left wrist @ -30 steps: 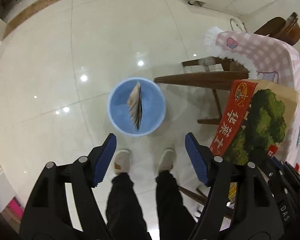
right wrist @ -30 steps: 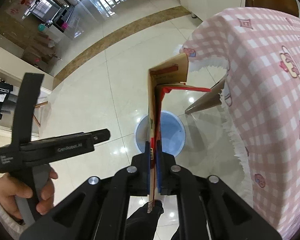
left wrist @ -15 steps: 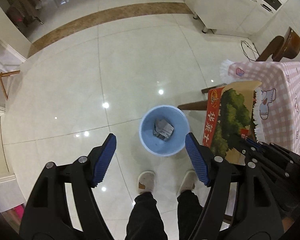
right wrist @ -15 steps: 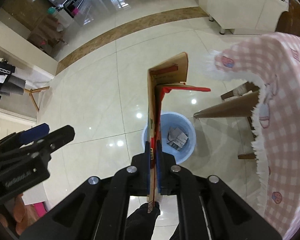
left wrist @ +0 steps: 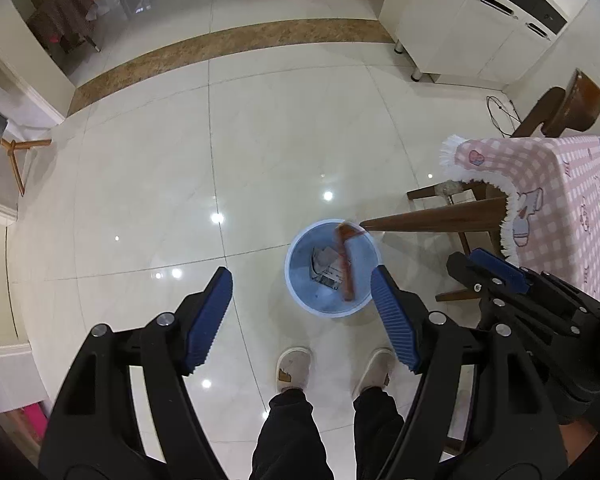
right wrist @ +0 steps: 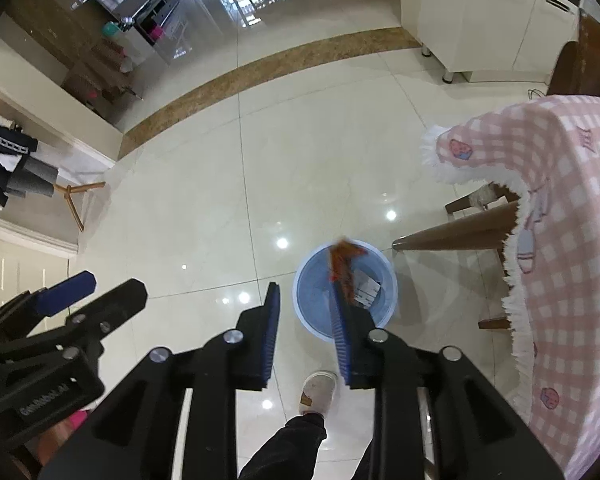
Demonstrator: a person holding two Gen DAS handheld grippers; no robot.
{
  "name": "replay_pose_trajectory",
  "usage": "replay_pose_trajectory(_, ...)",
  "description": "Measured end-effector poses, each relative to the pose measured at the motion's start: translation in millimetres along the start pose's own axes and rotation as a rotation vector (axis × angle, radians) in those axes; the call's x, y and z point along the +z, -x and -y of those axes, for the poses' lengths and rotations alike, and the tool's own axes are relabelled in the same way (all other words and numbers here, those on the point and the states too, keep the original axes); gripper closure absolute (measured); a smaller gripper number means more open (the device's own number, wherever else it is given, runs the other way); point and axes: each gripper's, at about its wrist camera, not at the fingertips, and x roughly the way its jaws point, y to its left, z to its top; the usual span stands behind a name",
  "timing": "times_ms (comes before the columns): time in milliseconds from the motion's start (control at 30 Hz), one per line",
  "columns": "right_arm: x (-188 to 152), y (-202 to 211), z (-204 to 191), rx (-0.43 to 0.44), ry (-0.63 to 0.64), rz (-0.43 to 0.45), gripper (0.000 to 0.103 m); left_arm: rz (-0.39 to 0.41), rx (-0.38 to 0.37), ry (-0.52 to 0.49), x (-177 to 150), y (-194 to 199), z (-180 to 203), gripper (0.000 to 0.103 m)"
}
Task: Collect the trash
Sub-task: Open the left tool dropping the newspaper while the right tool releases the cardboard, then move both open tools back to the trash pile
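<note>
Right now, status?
Right gripper just opened, empty. Left gripper open, empty. Cardboard box dropping into blue bin. Nothing in the way.

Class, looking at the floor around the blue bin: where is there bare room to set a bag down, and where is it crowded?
Free: the tiled floor left of the blue bin, up to the brown border strip. Crowded: right of the bin, where the table leg, chair rungs and pink tablecloth close in, and near the person's slippers.

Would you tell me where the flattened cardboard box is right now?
The cardboard box is blurred, dropping into the blue bin on the floor beside the table leg, ahead of the person's shoes.
</note>
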Motion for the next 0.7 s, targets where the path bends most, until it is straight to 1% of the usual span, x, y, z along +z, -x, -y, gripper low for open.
replay_pose_trajectory(167,-2,41,26,-0.001,-0.046,0.068,0.077,0.031,-0.026,-0.020,2,20,27,0.032)
replay_pose_trajectory(267,-6,74,55,-0.011,-0.083,0.128,0.077,0.064,-0.063,-0.057,6,36,60,0.032)
replay_pose_trajectory(333,-13,102,80,-0.030,-0.117,0.177,0.076,0.082,-0.101,-0.103,8,48,95,0.032)
replay_pose_trajectory(433,-29,144,131,-0.069,-0.195,0.252,0.075,0.100,-0.163,-0.185,6,62,152,0.032)
replay_pose_trajectory(500,-42,169,168,-0.114,-0.247,0.294,0.074,0.103,-0.218,-0.266,0,70,203,0.032)
replay_pose_trajectory(600,-67,203,226,-0.176,-0.332,0.343,0.073,0.086,-0.281,-0.359,-13,75,270,0.032)
replay_pose_trajectory(700,-98,228,283,-0.228,-0.417,0.372,0.073,0.054,-0.324,-0.453,-33,72,339,0.032)
